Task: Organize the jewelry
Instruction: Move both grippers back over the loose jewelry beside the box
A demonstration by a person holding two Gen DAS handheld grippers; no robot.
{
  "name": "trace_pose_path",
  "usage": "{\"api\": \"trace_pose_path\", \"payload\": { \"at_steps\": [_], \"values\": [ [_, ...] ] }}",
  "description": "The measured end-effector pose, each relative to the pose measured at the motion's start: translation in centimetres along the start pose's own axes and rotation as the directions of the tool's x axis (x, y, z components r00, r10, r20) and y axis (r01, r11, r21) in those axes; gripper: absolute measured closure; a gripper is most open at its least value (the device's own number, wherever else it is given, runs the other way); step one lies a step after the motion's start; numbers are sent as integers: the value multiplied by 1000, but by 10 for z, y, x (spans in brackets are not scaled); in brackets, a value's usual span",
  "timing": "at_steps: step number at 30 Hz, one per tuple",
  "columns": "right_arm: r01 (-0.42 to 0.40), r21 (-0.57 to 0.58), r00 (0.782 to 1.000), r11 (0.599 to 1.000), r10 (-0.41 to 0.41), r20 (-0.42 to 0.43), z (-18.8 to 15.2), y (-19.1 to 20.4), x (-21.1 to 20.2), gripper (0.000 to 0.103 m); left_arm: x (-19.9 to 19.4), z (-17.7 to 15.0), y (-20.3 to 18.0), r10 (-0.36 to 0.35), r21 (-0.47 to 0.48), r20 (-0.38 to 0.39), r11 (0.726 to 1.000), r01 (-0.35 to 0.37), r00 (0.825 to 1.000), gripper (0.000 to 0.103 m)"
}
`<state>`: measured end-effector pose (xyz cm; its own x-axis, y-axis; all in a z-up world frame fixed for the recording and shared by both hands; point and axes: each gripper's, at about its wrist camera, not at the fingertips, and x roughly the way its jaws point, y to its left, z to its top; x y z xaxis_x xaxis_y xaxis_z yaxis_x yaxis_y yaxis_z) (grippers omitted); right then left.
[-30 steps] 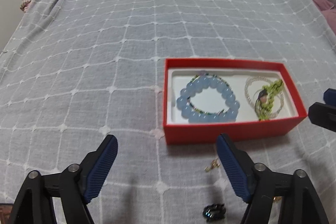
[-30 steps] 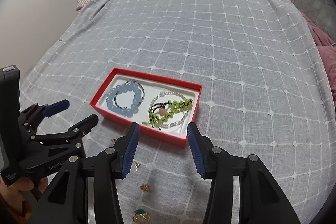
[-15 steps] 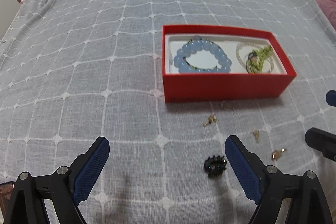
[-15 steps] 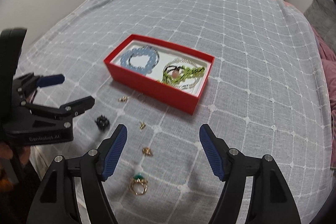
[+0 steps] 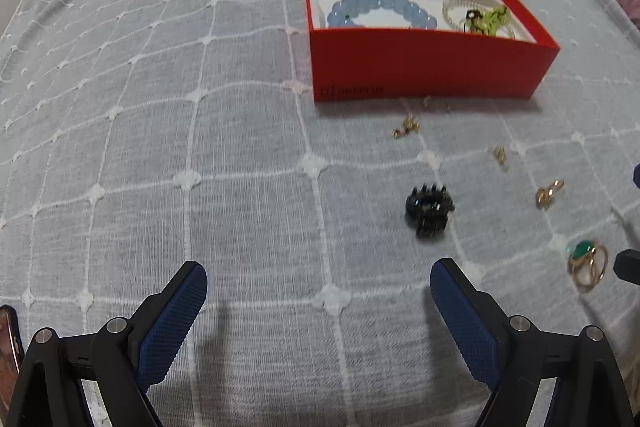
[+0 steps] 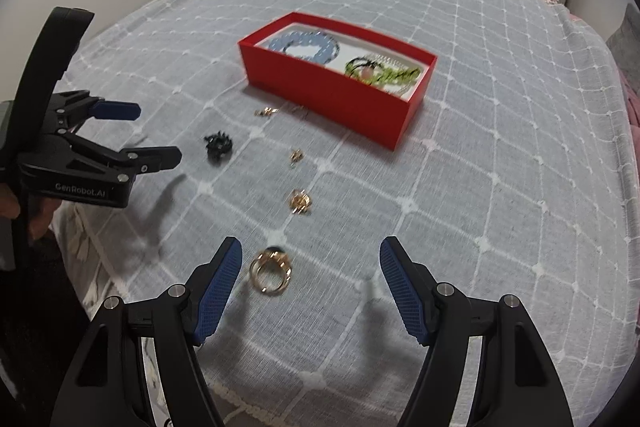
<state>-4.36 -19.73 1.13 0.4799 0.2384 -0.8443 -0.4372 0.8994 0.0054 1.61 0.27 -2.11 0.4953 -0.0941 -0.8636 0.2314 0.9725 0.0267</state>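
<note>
Gold ring (image 6: 271, 270) with its green stone lies on the bed (image 6: 480, 187) just inside my right tool (image 6: 310, 277), whose jaws have just been opening and hold nothing. My left tool (image 5: 318, 293) gapes wide, empty too. Beyond lie a black clip (image 5: 428, 209), small gold pieces (image 6: 300, 202), then the red box (image 6: 340, 95). Soft cloth could snag, or the ring could skid off the near edge.

even, soft indoor light, faint shadows below both grippers on the bedspread (image 5: 240, 155); slight motion blur on small items, strong fisheye curvature, dark vignette ringing the right wrist view.
</note>
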Motion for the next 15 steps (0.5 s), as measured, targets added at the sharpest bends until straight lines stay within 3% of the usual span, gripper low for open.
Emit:
{"api": "trace_pose_path", "payload": {
  "at_steps": [9, 15],
  "values": [
    [-62, -54, 998, 997, 61, -18, -14, 19, 8, 29, 7, -16, 0, 0, 9, -21, 1000, 0, 1000, 9],
    [-49, -36, 998, 998, 47, -48, -15, 19, 21, 29, 7, -15, -5, 1, 23, -16, 1000, 0, 1000, 9]
  ]
}}
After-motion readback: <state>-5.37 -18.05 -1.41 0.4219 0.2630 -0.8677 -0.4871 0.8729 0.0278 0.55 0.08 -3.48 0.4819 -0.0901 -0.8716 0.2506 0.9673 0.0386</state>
